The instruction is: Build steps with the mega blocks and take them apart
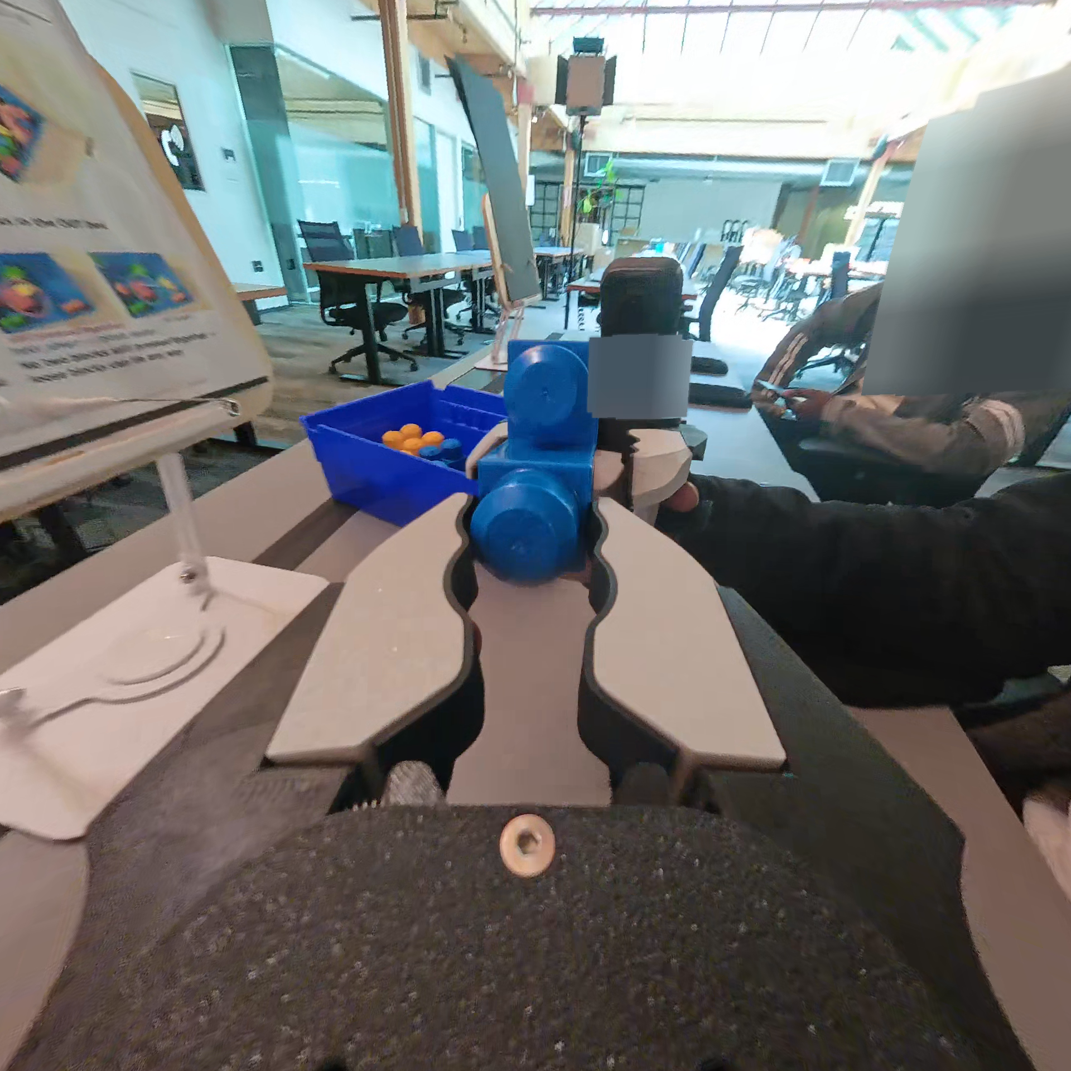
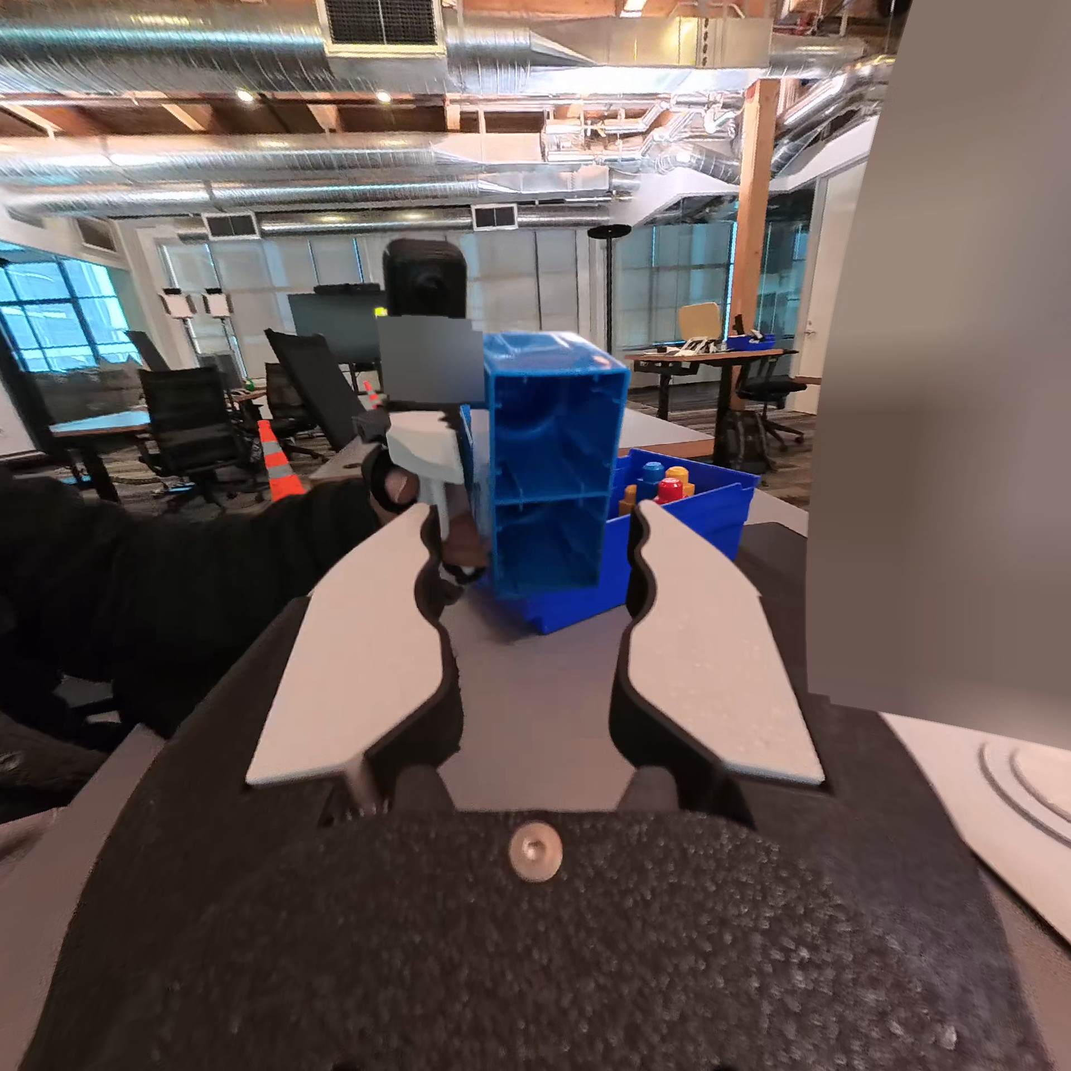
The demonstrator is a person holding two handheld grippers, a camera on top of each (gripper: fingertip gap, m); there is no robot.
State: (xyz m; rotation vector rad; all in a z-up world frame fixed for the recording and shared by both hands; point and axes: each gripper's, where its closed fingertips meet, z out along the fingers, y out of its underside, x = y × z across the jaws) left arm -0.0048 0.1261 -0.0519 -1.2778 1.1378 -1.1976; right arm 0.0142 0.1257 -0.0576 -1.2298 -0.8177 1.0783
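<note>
Left wrist view: the left gripper (image 1: 528, 539) is clenched on one blue block (image 1: 536, 463), pinching its lower end between both fingertips. The block is a two-stud piece stood on end, so its two round studs face the camera, one above the other. It is held up above the grey tabletop (image 1: 524, 666). Just behind it, the right gripper (image 1: 629, 463) points back toward the camera from the far side, its pale fingers right beside the block's upper half; contact cannot be made out here. One blue bin (image 1: 371, 458) sits on the tabletop behind and to the left, holding a cluster of orange studs and a couple of blue ones. One paper sheet on a clear stand (image 1: 145, 637) takes up the left side. A dark sleeve (image 1: 840, 574) crosses in from the right, hiding the tabletop there. Office desks and chairs fill the background, where a seated person (image 1: 904, 405) is visible.

Right wrist view: the right gripper (image 2: 530, 521) is spread wide and grips nothing; the block (image 2: 550, 463) sits just past its tips, showing its hollow underside with two cells. The left gripper (image 2: 432, 458) holds it from the far left side, and the block hides part of the bin (image 2: 678, 539), where blue, red and yellow studs show. One orange cone (image 2: 277, 463) stands on the floor behind.
</note>
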